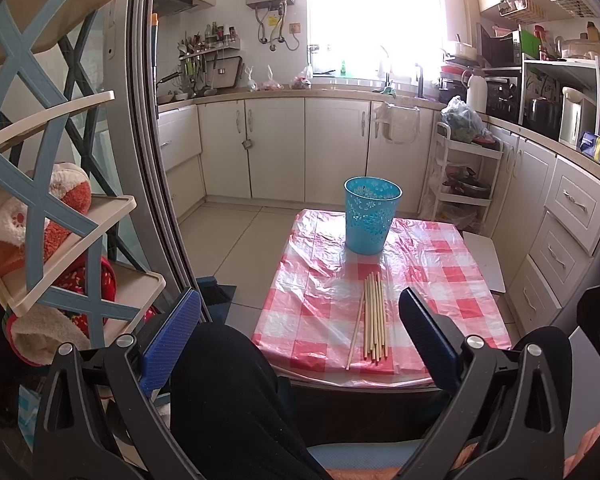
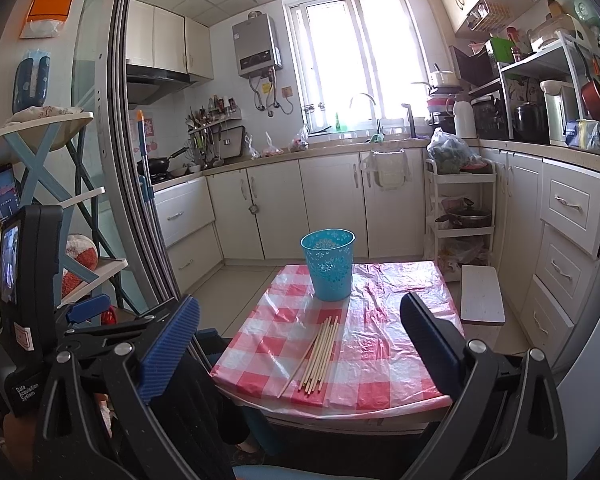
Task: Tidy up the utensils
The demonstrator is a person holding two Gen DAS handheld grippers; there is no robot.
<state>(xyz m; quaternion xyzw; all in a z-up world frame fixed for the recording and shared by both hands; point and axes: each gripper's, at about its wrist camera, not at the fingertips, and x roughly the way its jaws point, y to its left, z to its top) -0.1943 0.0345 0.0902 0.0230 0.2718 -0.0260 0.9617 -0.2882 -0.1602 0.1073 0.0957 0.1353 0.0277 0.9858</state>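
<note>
Several pale wooden chopsticks (image 1: pixel 373 316) lie side by side on the red-and-white checked tablecloth (image 1: pixel 452 280), near its front edge. Behind them stands an upright blue perforated basket (image 1: pixel 372 216). My left gripper (image 1: pixel 300 334) is open, held back from the table with nothing between its blue pads. In the right wrist view the same chopsticks (image 2: pixel 320 354) and blue basket (image 2: pixel 329 264) sit on the tablecloth (image 2: pixel 380 344). My right gripper (image 2: pixel 300 344) is also open and empty, short of the table. The other gripper's body (image 2: pixel 32 280) shows at the left.
A person's black-clad leg (image 1: pixel 228 392) lies below the left gripper. A blue-and-cream shelf rack (image 1: pixel 40 200) with slippers stands at the left by a sliding door frame (image 1: pixel 156 160). White cabinets (image 1: pixel 276 148), a white trolley (image 1: pixel 460 176) and a white stool (image 2: pixel 482 294) ring the table.
</note>
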